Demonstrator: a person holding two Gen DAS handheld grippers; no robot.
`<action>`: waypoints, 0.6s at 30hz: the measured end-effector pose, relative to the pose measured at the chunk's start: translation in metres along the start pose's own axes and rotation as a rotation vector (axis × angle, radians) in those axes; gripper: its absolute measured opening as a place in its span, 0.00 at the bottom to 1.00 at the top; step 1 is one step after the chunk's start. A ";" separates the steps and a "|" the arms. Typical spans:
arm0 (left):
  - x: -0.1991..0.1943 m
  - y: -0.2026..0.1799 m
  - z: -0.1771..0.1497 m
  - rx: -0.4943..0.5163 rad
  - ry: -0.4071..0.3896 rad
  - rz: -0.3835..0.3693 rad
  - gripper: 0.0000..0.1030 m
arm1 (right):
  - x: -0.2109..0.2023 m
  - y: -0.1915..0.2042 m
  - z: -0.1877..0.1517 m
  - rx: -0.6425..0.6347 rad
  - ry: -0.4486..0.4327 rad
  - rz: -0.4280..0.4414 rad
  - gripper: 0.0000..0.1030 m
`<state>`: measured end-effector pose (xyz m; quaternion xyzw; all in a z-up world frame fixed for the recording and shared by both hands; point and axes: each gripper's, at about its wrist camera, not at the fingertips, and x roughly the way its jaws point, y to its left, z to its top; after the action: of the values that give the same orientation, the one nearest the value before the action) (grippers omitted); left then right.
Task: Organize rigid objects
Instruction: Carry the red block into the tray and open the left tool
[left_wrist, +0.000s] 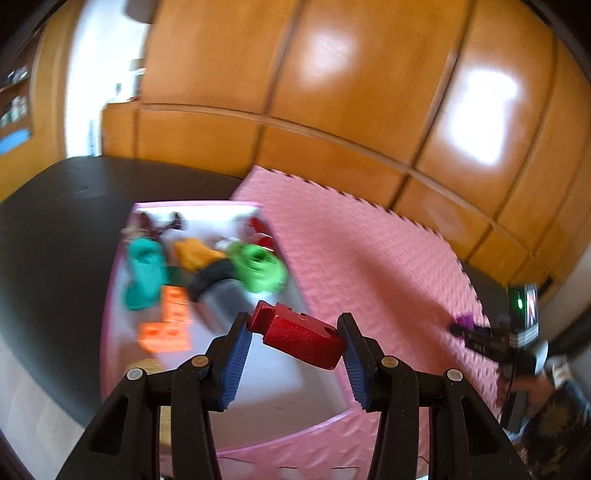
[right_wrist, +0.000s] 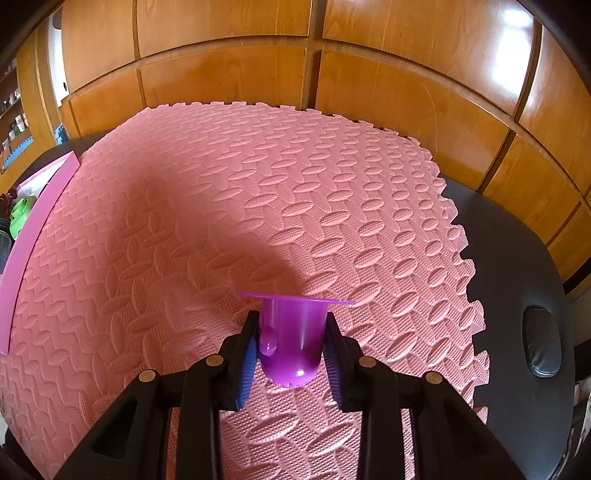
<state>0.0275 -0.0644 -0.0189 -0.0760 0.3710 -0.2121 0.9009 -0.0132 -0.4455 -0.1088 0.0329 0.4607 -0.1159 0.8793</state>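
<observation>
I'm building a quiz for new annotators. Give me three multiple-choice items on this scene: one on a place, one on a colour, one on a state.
1. Where do the loose coloured parts lie?
A. in the pink-rimmed tray
B. on the foam mat
C. on the wooden cabinet

2. What colour is the part in the left gripper?
A. green
B. red
C. orange

3. What is the right gripper's state?
A. open, empty
B. shut on a purple part
C. shut on nothing

Answers: 1 A, the parts sit inside the tray. 2 B, the left gripper holds a red block. 3 B, the right gripper clamps the purple part.
</observation>
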 end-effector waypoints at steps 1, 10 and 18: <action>-0.004 0.007 0.001 -0.015 -0.007 0.006 0.47 | 0.000 0.000 0.000 -0.003 -0.001 -0.002 0.31; -0.007 0.052 -0.020 -0.084 0.048 0.023 0.47 | -0.001 0.002 0.001 -0.019 -0.002 -0.013 0.31; 0.020 0.025 -0.029 0.004 0.116 0.024 0.47 | -0.001 0.003 0.001 -0.022 -0.001 -0.015 0.31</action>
<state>0.0275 -0.0503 -0.0592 -0.0574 0.4231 -0.2061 0.8805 -0.0119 -0.4429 -0.1074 0.0195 0.4620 -0.1174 0.8789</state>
